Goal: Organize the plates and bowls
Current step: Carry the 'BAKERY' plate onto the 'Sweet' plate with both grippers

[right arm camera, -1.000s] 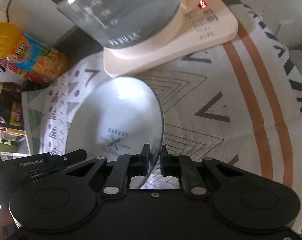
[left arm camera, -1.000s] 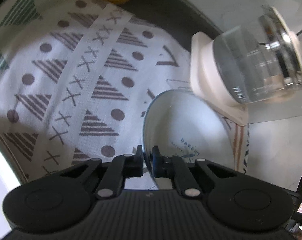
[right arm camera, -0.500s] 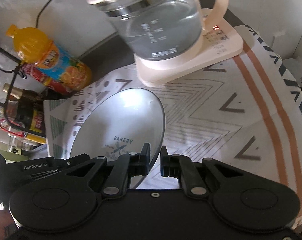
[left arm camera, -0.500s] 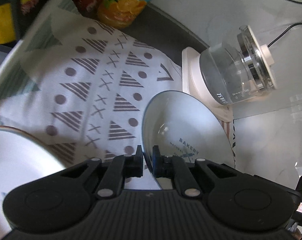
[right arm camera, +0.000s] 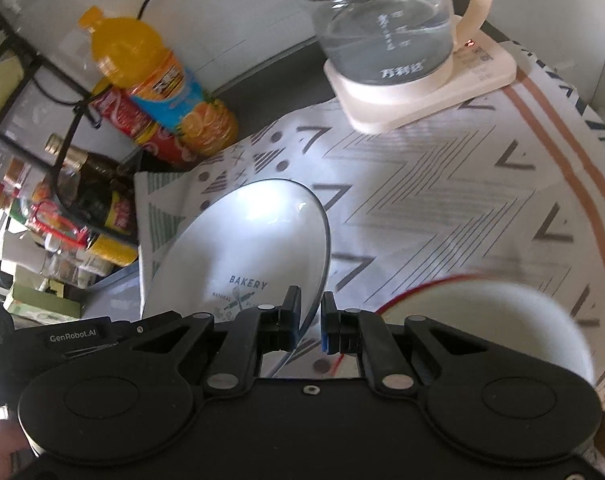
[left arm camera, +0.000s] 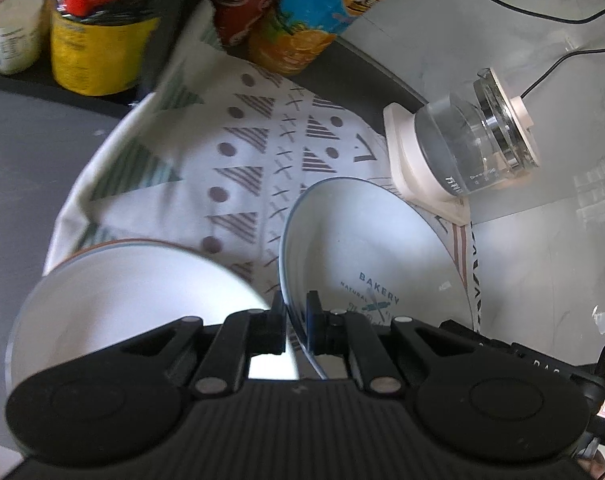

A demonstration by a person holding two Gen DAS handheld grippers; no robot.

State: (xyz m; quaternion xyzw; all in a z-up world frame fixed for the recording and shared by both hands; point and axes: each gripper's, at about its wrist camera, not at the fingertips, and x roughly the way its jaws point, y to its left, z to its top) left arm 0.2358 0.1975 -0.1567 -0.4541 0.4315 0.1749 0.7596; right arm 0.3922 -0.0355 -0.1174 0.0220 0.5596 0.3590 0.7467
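Right now I am gripping the BAKERY plate [left arm camera: 366, 256] by opposite edges of its rim: my left tool [left arm camera: 296, 322] is clenched on the near-left edge, and my right tool [right arm camera: 311, 322] is clenched on the near-right edge [right arm camera: 314, 280]. I am holding the plate tilted, raised above the patterned cloth [left arm camera: 238, 160] that is covering the counter [left arm camera: 26, 168].

On the left, a white bowl [left arm camera: 126, 300] is sitting just beside the left tool, its brown-edged rim very near the plate's edge. On the right, a red-rimmed white bowl [right arm camera: 490, 312] is lying just beside the right tool.

Ahead, the glass kettle [right arm camera: 386, 28] on its cream base [right arm camera: 422, 92] is standing at the cloth's far edge, well apart from the plate. An orange drink bottle [right arm camera: 162, 80] and a red bottle [right arm camera: 138, 124] are crowding the far left corner. Between the plate and the kettle, the cloth is lying open.
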